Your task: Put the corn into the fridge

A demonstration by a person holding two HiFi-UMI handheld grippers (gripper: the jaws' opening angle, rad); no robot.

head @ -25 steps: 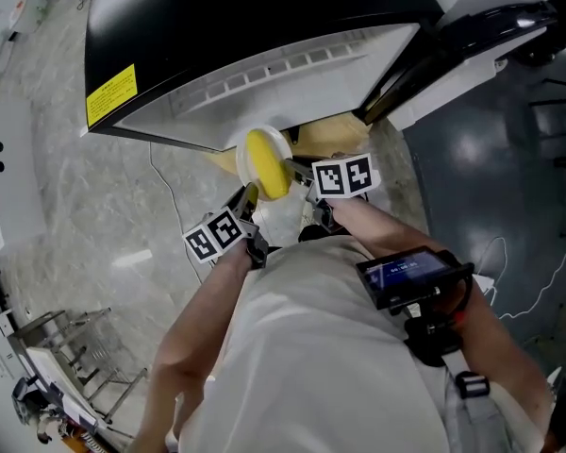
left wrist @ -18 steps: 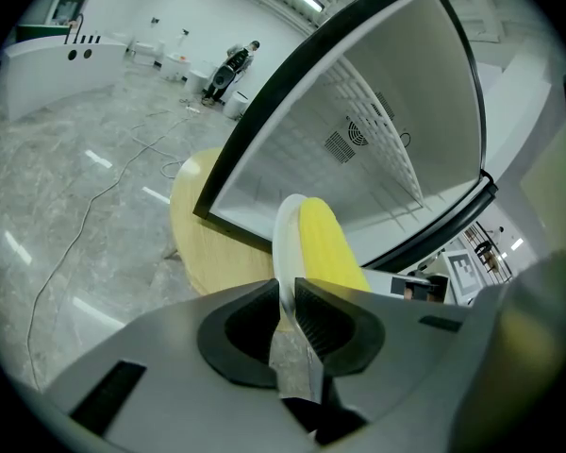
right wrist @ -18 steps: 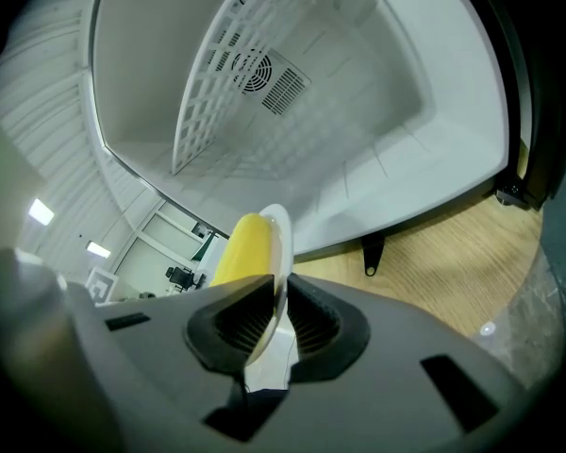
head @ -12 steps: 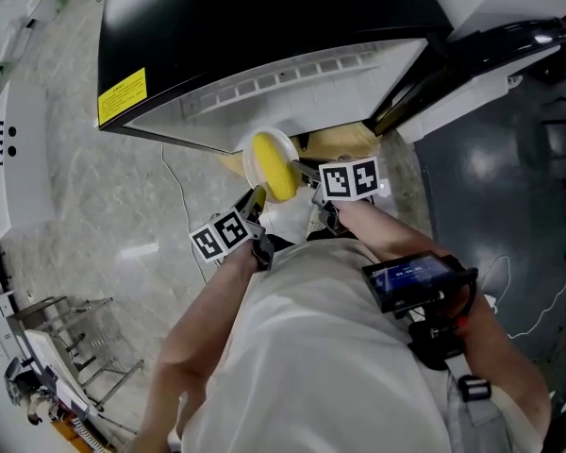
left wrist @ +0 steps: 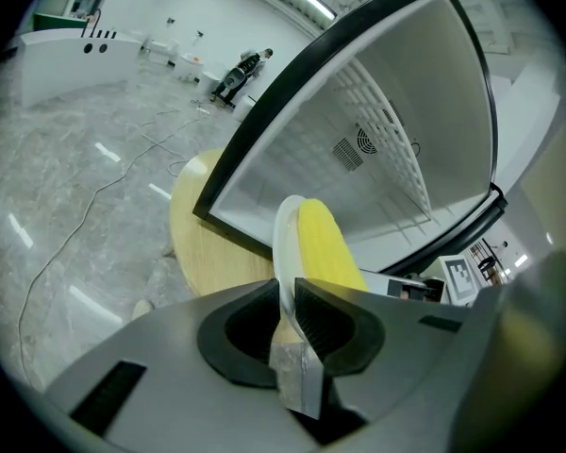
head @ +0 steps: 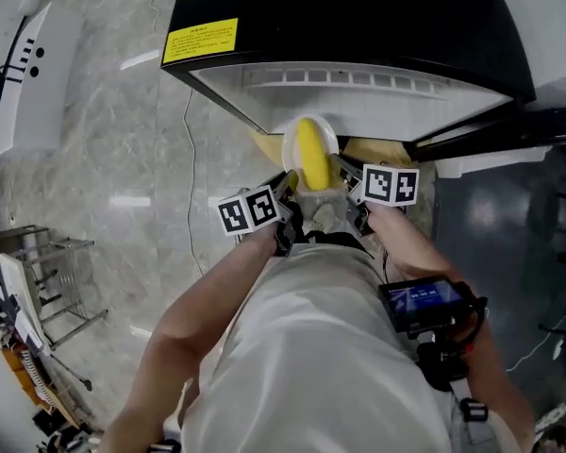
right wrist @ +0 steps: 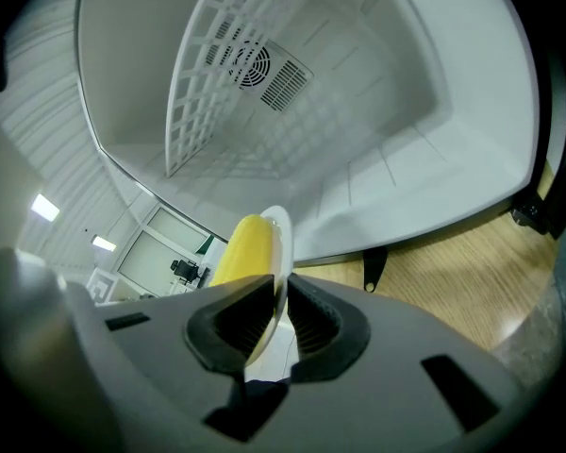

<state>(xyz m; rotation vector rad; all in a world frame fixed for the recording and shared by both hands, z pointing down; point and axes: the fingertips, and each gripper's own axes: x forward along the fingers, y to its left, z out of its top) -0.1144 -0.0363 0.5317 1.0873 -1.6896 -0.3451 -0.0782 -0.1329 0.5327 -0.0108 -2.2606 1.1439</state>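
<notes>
A yellow corn cob lies on a small white plate, held level in front of the open fridge. My left gripper is shut on the plate's left rim, my right gripper on its right rim. In the left gripper view the plate's edge runs between the pads of the left gripper, with the corn just right of it. Seen from the right gripper, the plate is pinched too, the corn on its left and the white fridge interior straight ahead.
The fridge stands on a light wooden round table. Inside it a white wire shelf stands on the left, and its door hangs open to the right. A cable crosses the marble floor, and a metal rack stands at the lower left.
The head view has swung, so the fridge now sits straight ahead. Plate, corn and both grippers keep their grip and now sit a little closer to the opening.
</notes>
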